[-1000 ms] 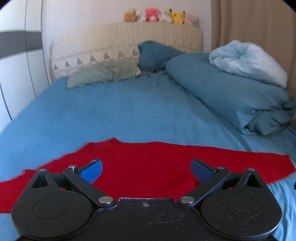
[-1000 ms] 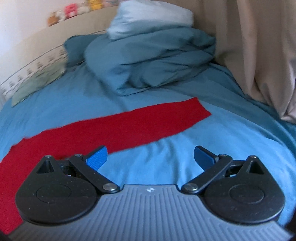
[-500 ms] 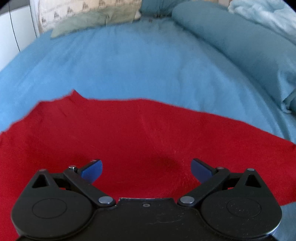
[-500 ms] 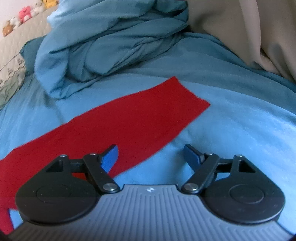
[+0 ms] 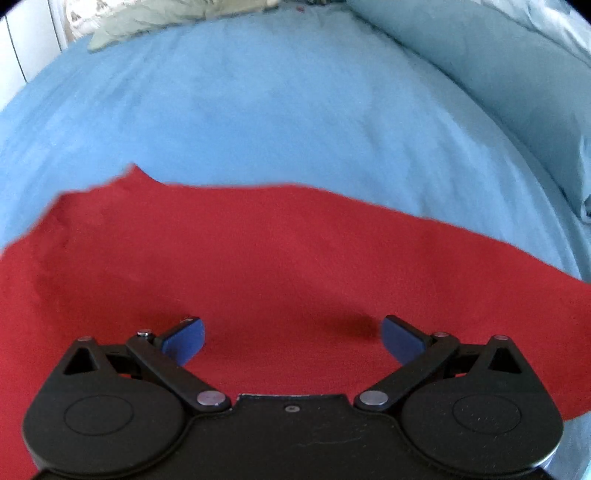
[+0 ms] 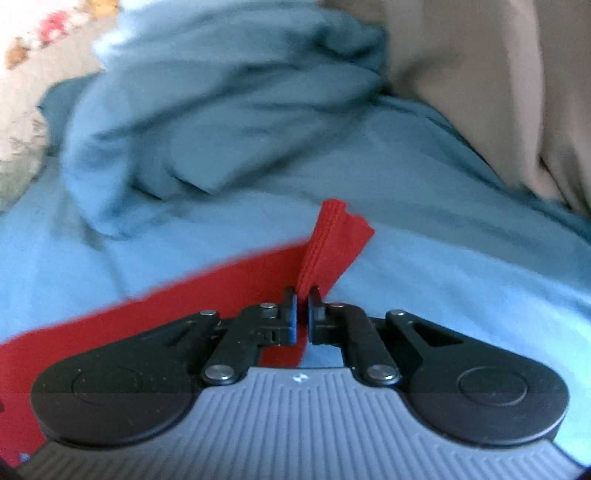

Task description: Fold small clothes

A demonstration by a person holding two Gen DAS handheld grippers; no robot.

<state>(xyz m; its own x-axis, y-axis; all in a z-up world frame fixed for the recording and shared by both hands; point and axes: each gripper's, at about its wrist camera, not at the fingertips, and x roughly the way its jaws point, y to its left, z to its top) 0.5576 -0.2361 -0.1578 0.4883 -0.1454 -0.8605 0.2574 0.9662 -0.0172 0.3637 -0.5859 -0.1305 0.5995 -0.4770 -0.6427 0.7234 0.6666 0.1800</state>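
A red garment lies spread flat on the blue bedsheet. My left gripper hovers low over its middle, pointing steeply down, open, with only flat red cloth under the blue pads. In the right wrist view my right gripper is shut on the end of the red garment, which stands up pinched in a fold above the fingertips. The remainder of the red cloth trails off to the left on the sheet.
A rumpled blue duvet is heaped just beyond the right gripper, and a beige curtain hangs at the right. A long duvet roll lines the right side of the bed. A greenish pillow lies far back.
The right gripper moved to the garment's end and shut on it, lifting that end into a fold. The left gripper dropped and tilted down over the garment's middle, still open.
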